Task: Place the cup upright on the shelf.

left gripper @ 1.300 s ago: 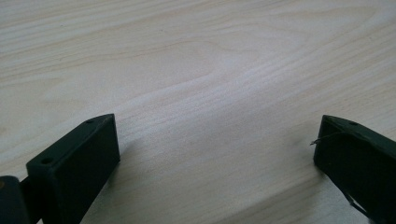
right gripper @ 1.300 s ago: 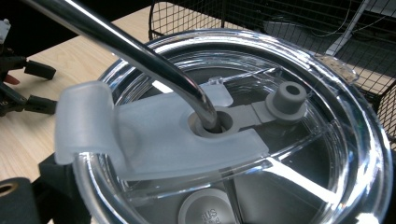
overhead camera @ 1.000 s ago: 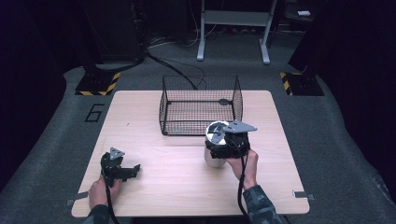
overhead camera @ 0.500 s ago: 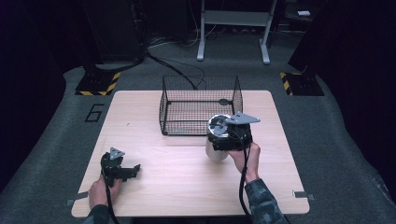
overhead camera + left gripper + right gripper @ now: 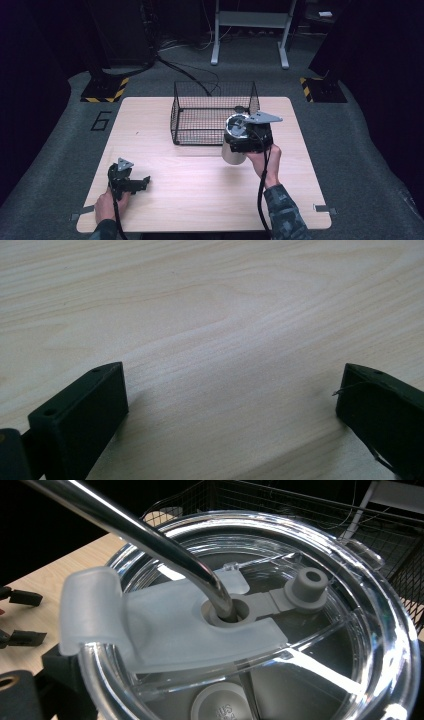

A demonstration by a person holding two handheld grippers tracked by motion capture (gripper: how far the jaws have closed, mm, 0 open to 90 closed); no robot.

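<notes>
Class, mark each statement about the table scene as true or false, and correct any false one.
1. The steel cup stands inside the wire basket. False: it is on the table, in front of the basket.
2. The right tool is at the cup. True.
3. The left tool has its jaws apart over bare wood. True.
4. The cup has no lid. False: a clear lid covers it.
5. A metal straw goes through the lid. True.
</notes>
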